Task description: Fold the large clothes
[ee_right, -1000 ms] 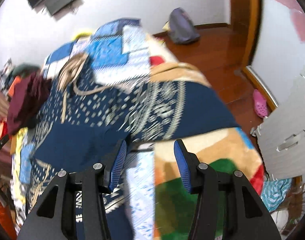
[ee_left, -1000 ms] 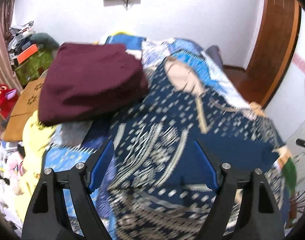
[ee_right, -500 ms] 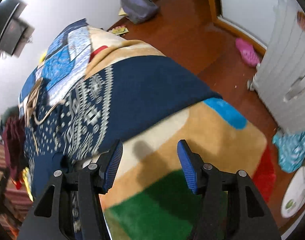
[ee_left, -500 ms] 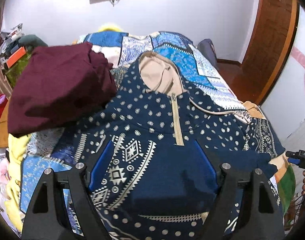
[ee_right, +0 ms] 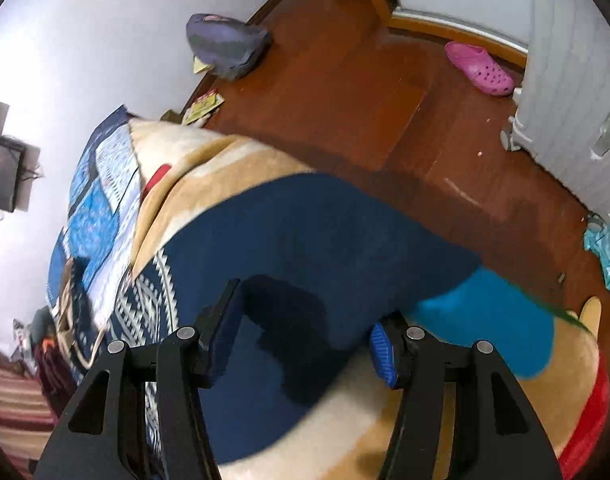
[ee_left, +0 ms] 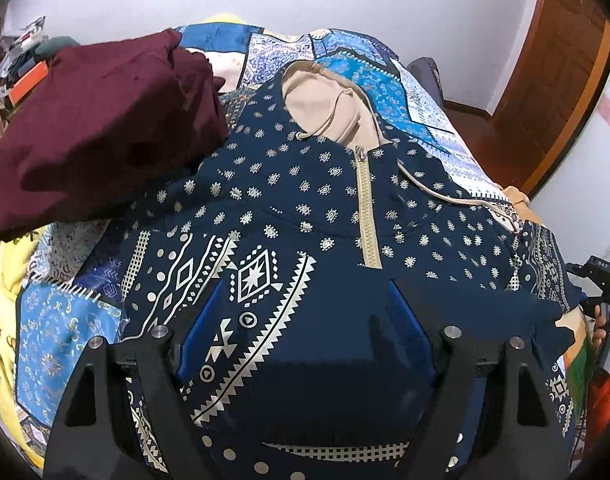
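Note:
A navy hoodie [ee_left: 305, 208] with white tribal print, a beige zip and a beige-lined hood [ee_left: 317, 100] lies face up on the bed. My left gripper [ee_left: 305, 328] hovers low over its lower front. Its jaws stand wide open, with flat cloth below them and nothing gripped. In the right wrist view the hoodie's plain navy sleeve [ee_right: 305, 232] stretches across a beige blanket [ee_right: 345, 432]. My right gripper [ee_right: 303, 336] straddles the sleeve's near end. Its jaws are closing with the sleeve cloth between them, and I see no pinch on it.
A folded maroon garment [ee_left: 105, 128] rests on the bed's left, touching the hoodie's shoulder. A blue patchwork quilt [ee_left: 385, 80] covers the bed. Past the bed's edge, on the wooden floor [ee_right: 365, 92], are a grey bag [ee_right: 225, 42], a pink clog [ee_right: 479, 68] and a white door [ee_right: 577, 80].
Both grippers have come down closer to the hoodie. The right one rolled and swung from the bed's corner onto the sleeve end. The left jaws kept their width.

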The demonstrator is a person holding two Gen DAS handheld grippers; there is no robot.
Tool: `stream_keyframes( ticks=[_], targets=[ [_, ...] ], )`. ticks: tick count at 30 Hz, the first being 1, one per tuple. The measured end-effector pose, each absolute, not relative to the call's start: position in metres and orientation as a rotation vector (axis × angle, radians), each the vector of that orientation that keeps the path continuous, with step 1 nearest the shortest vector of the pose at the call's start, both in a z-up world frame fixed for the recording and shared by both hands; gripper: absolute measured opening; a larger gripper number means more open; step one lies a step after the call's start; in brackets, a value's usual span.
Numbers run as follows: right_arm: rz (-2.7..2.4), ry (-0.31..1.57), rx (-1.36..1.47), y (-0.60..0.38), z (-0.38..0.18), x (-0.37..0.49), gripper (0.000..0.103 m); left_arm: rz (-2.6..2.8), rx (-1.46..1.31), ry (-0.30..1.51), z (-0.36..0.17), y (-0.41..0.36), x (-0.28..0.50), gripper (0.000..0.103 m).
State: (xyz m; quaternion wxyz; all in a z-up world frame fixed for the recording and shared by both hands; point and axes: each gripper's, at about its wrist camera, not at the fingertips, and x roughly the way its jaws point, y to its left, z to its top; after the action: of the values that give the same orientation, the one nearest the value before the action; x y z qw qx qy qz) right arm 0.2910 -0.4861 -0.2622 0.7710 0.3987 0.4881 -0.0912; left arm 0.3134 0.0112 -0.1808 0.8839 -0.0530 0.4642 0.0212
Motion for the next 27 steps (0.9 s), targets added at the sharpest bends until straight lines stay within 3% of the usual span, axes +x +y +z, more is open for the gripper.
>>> stream_keyframes(
  ticks=[2, 3, 4, 21, 27],
  targets=[
    [-0.224, 1.057, 0.807, -0.482, -0.257, 0.295, 0.029, 0.046, -0.114, 0.967, -0.181, 0.014, 0.312, 0.080],
    [-0.245, 1.056, 0.761, -0.477, -0.251, 0.295, 0.015, 0.049, -0.114, 0.966, -0.181, 0.015, 0.311, 0.080],
    [-0.255, 1.057, 0.739, -0.476, -0.248, 0.296, 0.009, 0.052, -0.113, 0.962, -0.180, 0.016, 0.309, 0.080],
    [0.073, 0.746, 0.327, -0.356, -0.080, 0.278, 0.008, 0.063, -0.085, 0.882, -0.150, 0.050, 0.265, 0.080],
    [0.347, 0.804, 0.319, -0.285, -0.067, 0.271, 0.008, 0.040, -0.076, 0.867, -0.143, 0.052, 0.255, 0.080]
  ],
)
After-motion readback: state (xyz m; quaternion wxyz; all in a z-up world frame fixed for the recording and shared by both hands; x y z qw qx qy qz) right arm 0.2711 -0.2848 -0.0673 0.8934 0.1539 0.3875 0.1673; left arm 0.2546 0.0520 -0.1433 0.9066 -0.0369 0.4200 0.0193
